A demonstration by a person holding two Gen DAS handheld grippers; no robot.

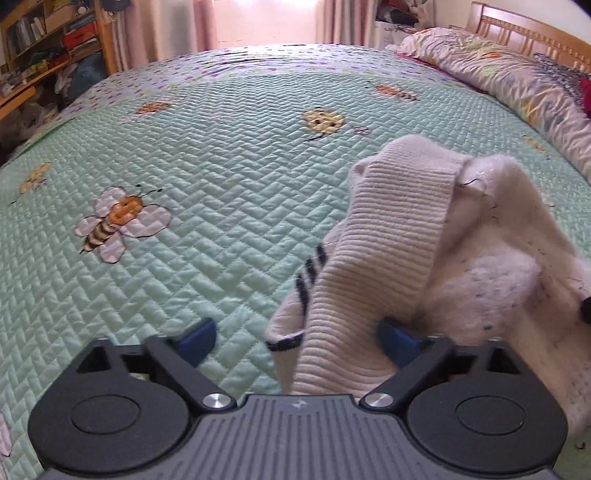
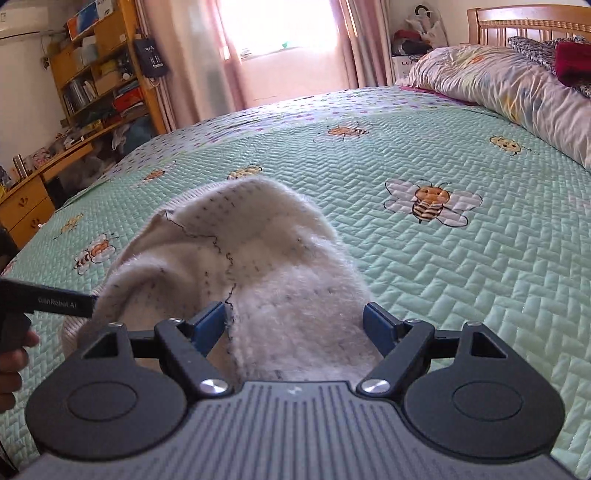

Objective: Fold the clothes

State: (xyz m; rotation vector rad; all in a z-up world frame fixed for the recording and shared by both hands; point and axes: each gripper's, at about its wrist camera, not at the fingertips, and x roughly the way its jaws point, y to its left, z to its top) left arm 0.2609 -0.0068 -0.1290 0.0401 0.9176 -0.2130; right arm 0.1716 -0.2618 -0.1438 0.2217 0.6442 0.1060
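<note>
A cream knit sweater (image 1: pixel 424 236) lies bunched in a raised heap on the green quilted bedspread (image 1: pixel 221 166). Its ribbed hem and a patch of dark stripes (image 1: pixel 312 269) hang between the fingers of my left gripper (image 1: pixel 297 339), whose blue pads (image 1: pixel 197 338) stand wide apart, open. In the right wrist view the sweater's fuzzy inner side (image 2: pixel 258 266) fills the gap of my right gripper (image 2: pixel 295 326), also open, with a loose dark thread beside its left pad (image 2: pixel 212 325). The black body of the left gripper (image 2: pixel 51 301) touches the sweater's left edge.
The bedspread (image 2: pixel 461 258) carries bee patches and stretches far ahead and to both sides. A rolled floral duvet (image 2: pixel 509 88) and a wooden headboard (image 2: pixel 528 22) lie at the right. Wooden shelves and a desk (image 2: pixel 96 74) stand beyond the bed's left edge. A hand (image 2: pixel 14 354) shows at the left.
</note>
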